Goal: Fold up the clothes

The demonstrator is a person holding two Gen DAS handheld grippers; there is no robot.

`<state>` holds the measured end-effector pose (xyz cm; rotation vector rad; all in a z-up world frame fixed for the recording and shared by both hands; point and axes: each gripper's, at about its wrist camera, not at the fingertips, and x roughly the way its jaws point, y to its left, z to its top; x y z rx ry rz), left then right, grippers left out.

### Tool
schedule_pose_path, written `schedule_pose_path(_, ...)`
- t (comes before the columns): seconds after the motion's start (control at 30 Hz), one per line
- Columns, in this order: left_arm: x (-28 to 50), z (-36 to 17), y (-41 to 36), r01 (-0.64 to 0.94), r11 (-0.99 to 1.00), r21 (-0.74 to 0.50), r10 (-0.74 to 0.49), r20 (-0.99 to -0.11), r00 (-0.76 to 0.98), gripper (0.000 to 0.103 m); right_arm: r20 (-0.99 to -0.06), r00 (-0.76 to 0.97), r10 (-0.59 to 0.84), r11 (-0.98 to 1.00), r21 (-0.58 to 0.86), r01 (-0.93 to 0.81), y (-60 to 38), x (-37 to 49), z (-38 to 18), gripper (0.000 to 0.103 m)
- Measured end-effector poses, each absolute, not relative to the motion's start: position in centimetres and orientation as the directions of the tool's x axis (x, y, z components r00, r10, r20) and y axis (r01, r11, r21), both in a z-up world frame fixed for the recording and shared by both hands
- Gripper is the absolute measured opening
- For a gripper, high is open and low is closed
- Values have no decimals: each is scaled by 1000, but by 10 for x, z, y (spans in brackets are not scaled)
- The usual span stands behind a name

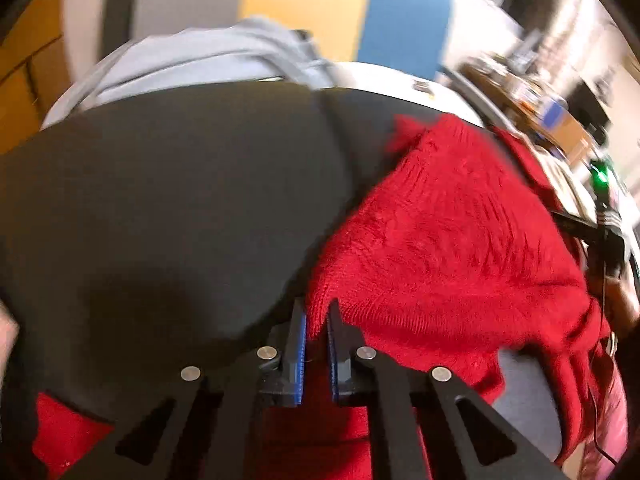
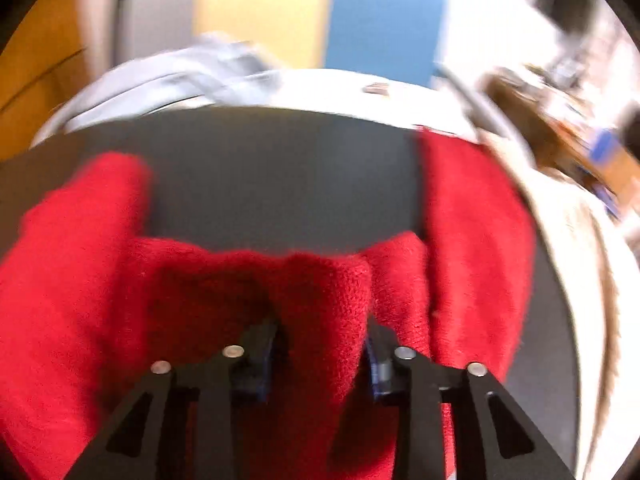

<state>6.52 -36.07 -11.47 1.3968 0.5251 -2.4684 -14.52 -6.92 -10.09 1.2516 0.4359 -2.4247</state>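
A red knitted sweater (image 1: 440, 240) lies on a black mat (image 1: 180, 200). My left gripper (image 1: 317, 320) is shut on the sweater's near edge, with red fabric pinched between the blue pads. In the right wrist view the sweater (image 2: 72, 280) spreads across the mat (image 2: 280, 180), a sleeve on each side. My right gripper (image 2: 322, 340) straddles a raised fold of the sweater. Its fingers stand apart, with a dark gap beside the left fingertip (image 2: 266, 340), so the pads do not clamp the fold.
A light blue garment (image 1: 180, 64) lies bunched at the mat's far edge on a white table (image 1: 380, 76). A dark device with a green light (image 1: 600, 184) sits at the right. Cream fabric (image 2: 572, 240) lies right of the mat. Cluttered desks stand beyond.
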Motion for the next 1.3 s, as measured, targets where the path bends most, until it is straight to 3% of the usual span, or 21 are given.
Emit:
schedule_pose_path(0.23,100,-118,-413,549,-836,0,-255,-885,-388,11,-836,-539,-108,-988,31,149,17,-196,-104,66)
schedule_pose_path(0.3,97,-114,-438,608,-793,40,-309,-886,-345,12,-845,-527,-90,-988,10,152,8,-198,-104,83)
schedule_pose_path(0.37,94,-109,-462,664,-743,82,-364,-882,-300,14,-862,-493,-115,-982,25,185,-2,-195,-103,91)
schedule_pose_path(0.43,97,-87,-471,708,-698,107,-431,-852,-297,17,-865,-462,-197,-967,92,239,-2,-186,-94,91)
schedule_pose_path(0.5,109,-63,-473,727,-686,31,-420,-833,-360,20,-850,-444,-285,-944,167,285,8,-169,-80,91)
schedule_pose_path(0.6,123,-39,-456,656,-738,-161,-298,-795,-529,26,-817,-405,-411,-897,283,339,41,-132,-62,91)
schedule_pose_path(0.67,122,-34,-427,498,-814,-301,-116,-755,-645,35,-803,-339,-489,-860,379,343,52,-115,-72,91)
schedule_pose_path(0.73,111,-31,-381,300,-892,-338,40,-721,-692,42,-797,-295,-528,-840,438,319,79,-81,-77,91)
schedule_pose_path(0.9,40,-40,-255,-102,-976,-192,214,-763,-610,47,-777,-247,-579,-813,524,254,133,-39,-102,92)
schedule_pose_path(1.07,-15,-60,-191,-239,-928,-287,367,-819,-441,49,-729,-265,-632,-774,570,276,134,12,-107,101)
schedule_pose_path(1.3,-70,-84,-141,-363,-879,-309,407,-883,-235,49,-653,-335,-680,-731,637,243,142,17,-115,103)
